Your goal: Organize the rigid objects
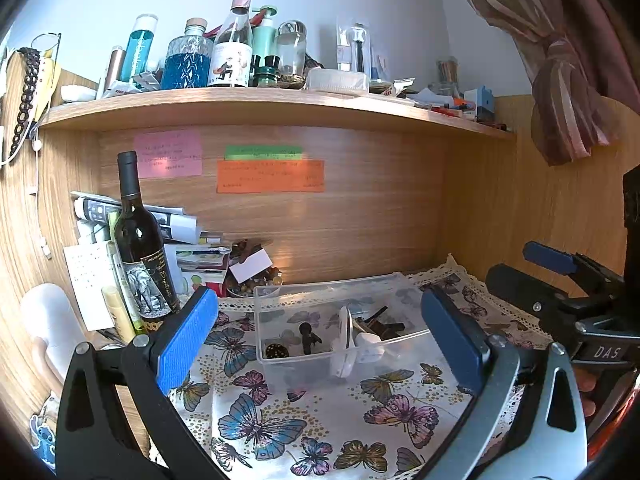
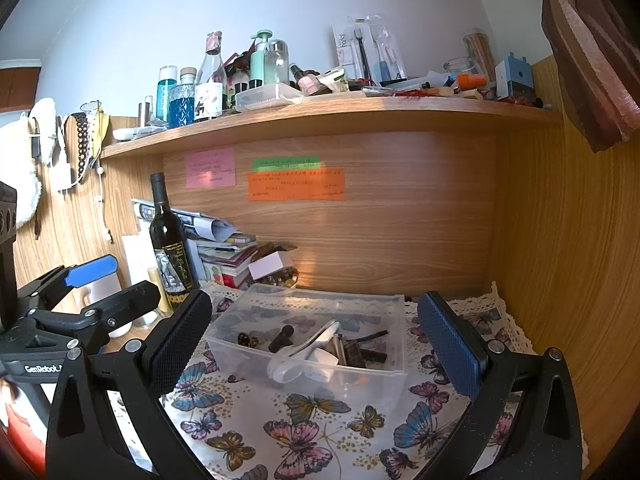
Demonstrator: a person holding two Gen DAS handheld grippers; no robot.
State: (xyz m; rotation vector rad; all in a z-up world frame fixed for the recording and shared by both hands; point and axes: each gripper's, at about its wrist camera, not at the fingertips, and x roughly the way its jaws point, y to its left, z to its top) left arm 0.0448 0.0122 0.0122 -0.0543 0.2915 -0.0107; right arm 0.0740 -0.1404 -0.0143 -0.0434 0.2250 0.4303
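Note:
A clear plastic box (image 1: 280, 294) stands on the butterfly cloth (image 1: 320, 420). It holds a white round compact mirror (image 1: 344, 340), a small dark figure (image 1: 308, 336), a dark round piece (image 1: 276, 351) and dark clips. My left gripper (image 1: 320, 340) is open and empty, held in front of the box. In the right wrist view the same box (image 2: 320, 304) holds the mirror (image 2: 316, 340) and dark items. My right gripper (image 2: 316, 340) is open and empty, in front of the box. The left gripper (image 2: 100, 284) shows at the left there.
A dark wine bottle (image 1: 138, 240) stands at the left beside stacked papers and books (image 1: 192, 248). A white mug (image 1: 48, 320) is at the far left. The wooden back wall carries sticky notes (image 1: 270, 176). A cluttered shelf (image 1: 260, 108) runs overhead. A curtain (image 1: 560, 60) hangs at the right.

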